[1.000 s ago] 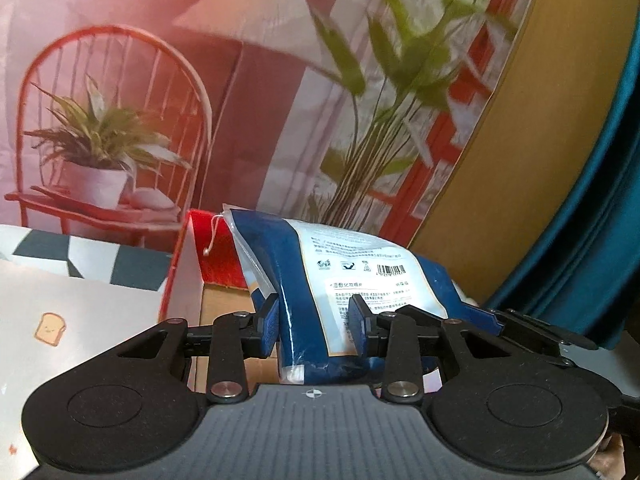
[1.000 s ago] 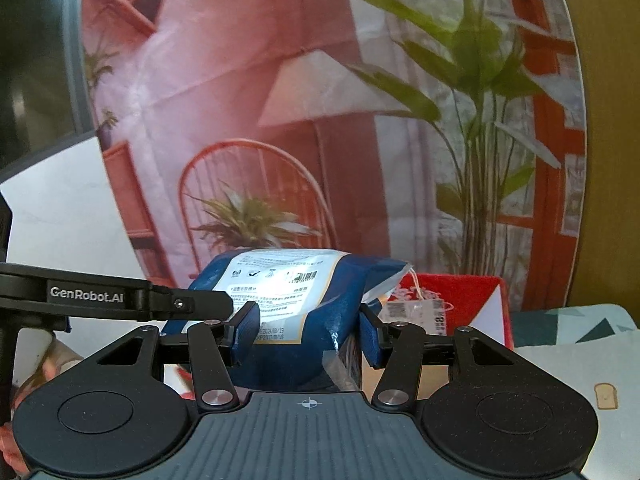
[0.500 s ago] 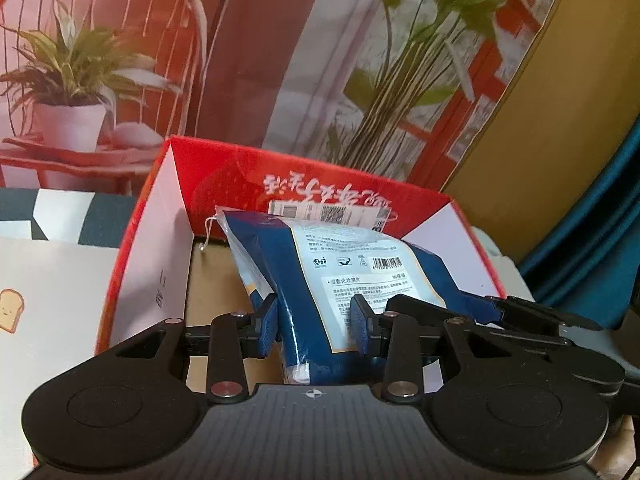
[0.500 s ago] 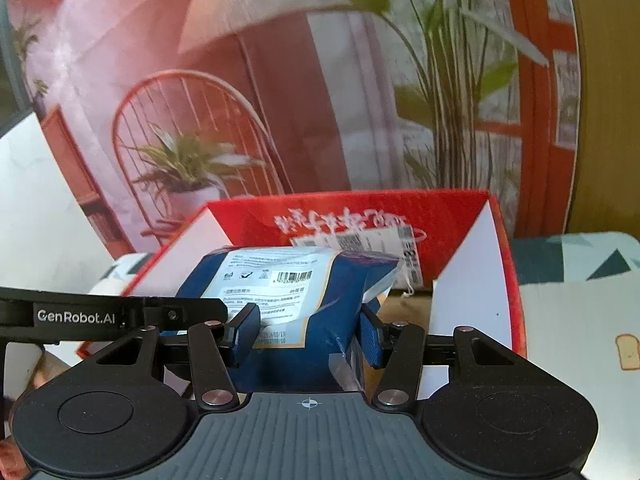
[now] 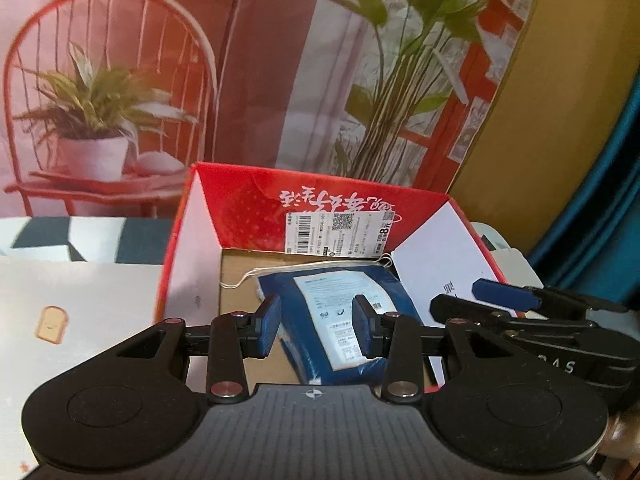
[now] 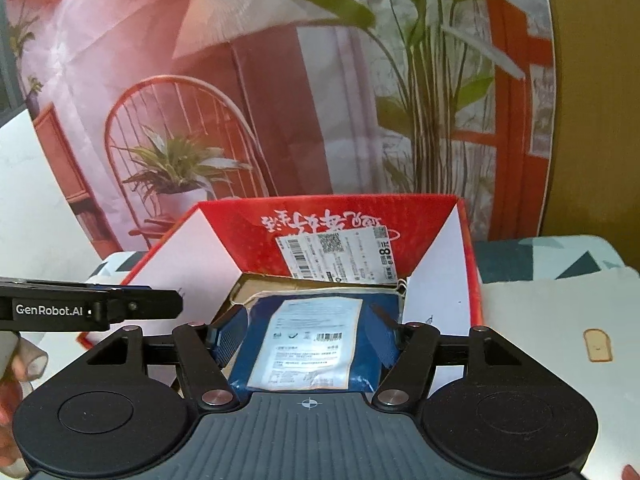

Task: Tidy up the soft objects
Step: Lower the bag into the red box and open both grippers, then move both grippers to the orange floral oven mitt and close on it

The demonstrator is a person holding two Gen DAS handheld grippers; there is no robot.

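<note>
Through the left wrist camera: a blue packet (image 5: pixel 344 320) lying flat on the brown floor of a red box (image 5: pixel 256 196), white label up with small print and a barcode too fine to read, a white string trailing off its far corner. Left gripper (image 5: pixel 316 330) poised over the packet's near end, blue pads (image 5: pixel 267 326) slightly apart and clear of the wrapper, pinching nothing. On the box's far inner wall, white brush-style Chinese script and a white sticker (image 5: pixel 340 232) with barcode, QR code and a large "8". To the right, part of the right gripper (image 5: pixel 516 312), letters "AS" legible on its body. Left of the box, a pale mat (image 5: pixel 80 304) with a toast cartoon. Through the right wrist camera: the same packet (image 6: pixel 308 344) flat inside the box (image 6: pixel 464 264), right gripper (image 6: pixel 306 338) spread wide either side of it, jaws having just been opening, pads off the wrapper. Script and sticker (image 6: pixel 340 256) appearing upside down here. At left, the other gripper's arm (image 6: pixel 88 308) marked "GenRobot.AI". Behind, a backdrop (image 6: pixel 240 100) printed with a red chair and plants.
</note>
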